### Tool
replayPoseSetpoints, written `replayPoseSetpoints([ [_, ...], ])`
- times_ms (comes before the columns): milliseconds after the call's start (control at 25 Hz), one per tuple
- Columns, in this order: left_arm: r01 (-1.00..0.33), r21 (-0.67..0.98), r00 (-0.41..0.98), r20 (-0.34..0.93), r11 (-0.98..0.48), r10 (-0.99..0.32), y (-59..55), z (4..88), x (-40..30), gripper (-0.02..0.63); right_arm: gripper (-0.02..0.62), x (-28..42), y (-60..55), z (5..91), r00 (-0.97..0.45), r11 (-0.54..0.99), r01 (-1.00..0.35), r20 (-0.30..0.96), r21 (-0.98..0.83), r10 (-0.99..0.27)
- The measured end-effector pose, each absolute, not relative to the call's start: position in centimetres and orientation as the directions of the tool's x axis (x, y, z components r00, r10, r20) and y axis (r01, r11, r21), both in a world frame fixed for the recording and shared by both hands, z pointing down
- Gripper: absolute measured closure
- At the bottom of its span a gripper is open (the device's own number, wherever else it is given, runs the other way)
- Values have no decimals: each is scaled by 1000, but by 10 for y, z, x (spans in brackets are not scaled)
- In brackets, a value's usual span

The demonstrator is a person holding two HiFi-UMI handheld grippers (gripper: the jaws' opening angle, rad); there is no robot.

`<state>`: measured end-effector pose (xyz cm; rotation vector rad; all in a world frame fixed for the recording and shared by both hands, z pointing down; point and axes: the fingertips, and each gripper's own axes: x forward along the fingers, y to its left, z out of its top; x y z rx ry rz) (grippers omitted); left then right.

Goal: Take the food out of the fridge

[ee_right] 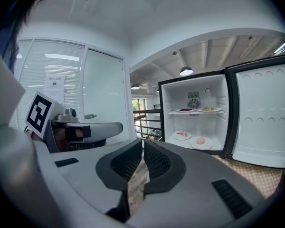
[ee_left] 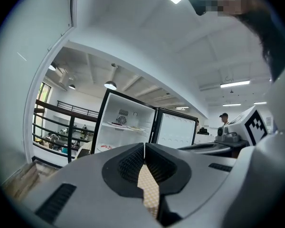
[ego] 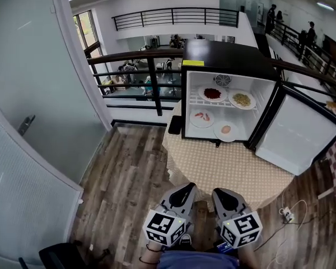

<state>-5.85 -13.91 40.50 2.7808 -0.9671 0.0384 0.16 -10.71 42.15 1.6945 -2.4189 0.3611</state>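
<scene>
At the bottom of the head view, the left gripper (ego: 185, 190) and right gripper (ego: 220, 195) sit side by side, jaws together, empty. At twelve o'clock, well apart, the open fridge (ego: 224, 52) holds plates (ego: 202, 117) of food. Best to approach level and spread the jaws before reaching a lower plate.

Cloth-covered table (ego: 229, 172) carries the open fridge (ego: 224, 52).
Fridge shelf (ego: 226, 103): red-food plate (ego: 212, 93), noodle plate (ego: 242, 100); fridge floor: left plate (ego: 202, 118), right plate (ego: 226, 131).
</scene>
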Motion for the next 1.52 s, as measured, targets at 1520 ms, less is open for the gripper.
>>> replayPoseSetpoints([
  [1520, -598, 203, 801, 192, -775, -568, -341, 452, 22, 588, 568, 91, -324, 480, -298, 182, -926, 344, -331, -890],
])
